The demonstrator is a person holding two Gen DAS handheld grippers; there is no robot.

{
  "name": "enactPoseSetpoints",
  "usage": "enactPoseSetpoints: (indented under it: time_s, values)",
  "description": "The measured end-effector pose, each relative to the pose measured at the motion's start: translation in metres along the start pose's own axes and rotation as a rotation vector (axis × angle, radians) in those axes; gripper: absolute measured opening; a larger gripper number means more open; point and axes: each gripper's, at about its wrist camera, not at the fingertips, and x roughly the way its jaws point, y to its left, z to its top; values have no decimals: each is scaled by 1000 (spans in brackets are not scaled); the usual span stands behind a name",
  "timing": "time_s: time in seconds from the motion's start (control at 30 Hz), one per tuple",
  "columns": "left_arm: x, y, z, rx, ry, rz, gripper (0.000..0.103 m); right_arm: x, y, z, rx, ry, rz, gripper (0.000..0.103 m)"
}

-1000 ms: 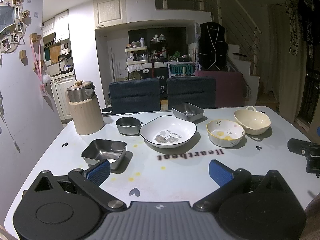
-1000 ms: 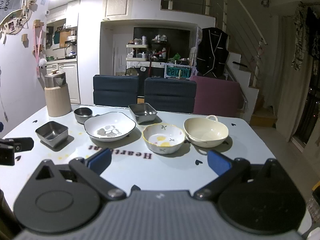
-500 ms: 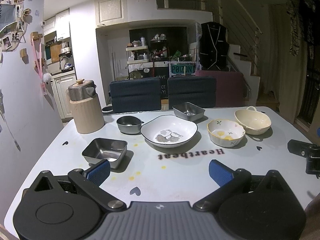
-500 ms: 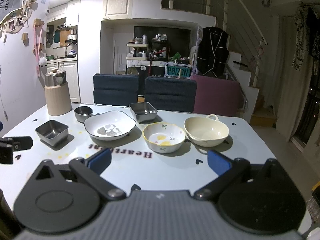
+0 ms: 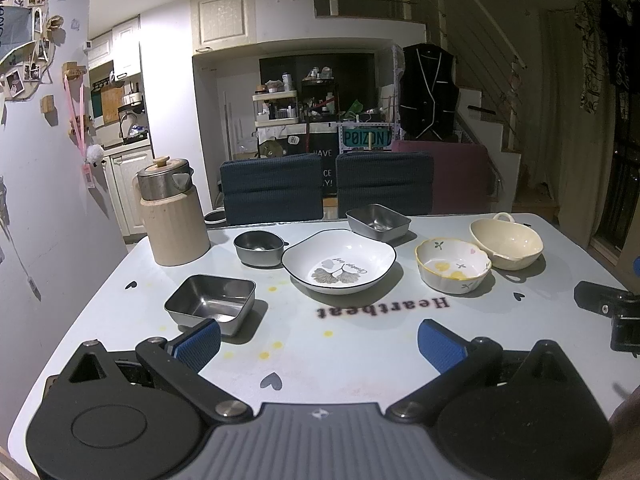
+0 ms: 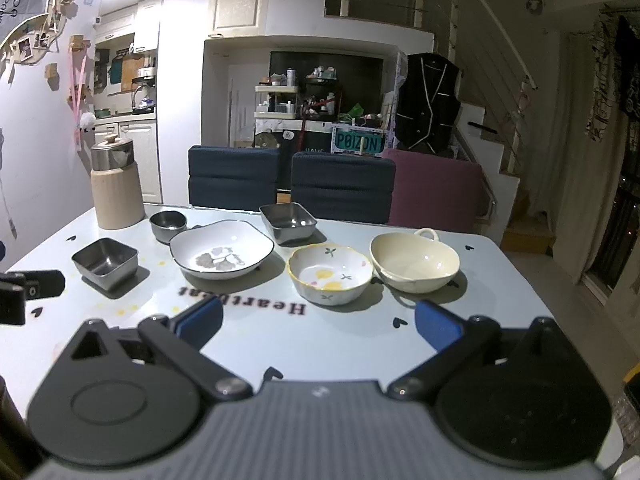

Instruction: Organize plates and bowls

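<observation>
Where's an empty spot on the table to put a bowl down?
Bare tabletop lies in front of the dishes, around the Heartbeat lettering. Behind it gets crowded: white plate, flower bowl, cream bowl sit close together.

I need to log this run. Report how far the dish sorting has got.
Done: nothing. The white leaf-print plate, yellow-rimmed flowered bowl, cream handled bowl and steel bowls all sit apart, unstacked.
In hand: nothing; left gripper and right gripper are open.
Left: all stacking.

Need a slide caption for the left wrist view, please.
Open left gripper faces a table of six unstacked dishes.
</observation>
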Motion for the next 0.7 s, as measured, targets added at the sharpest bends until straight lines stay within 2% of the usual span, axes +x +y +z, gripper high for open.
enactPoseSetpoints:
  time_s: [0.7]
  values:
    - [1, 0, 0, -2, 2, -1, 103, 2, 3, -5, -5, 2, 2, 103]
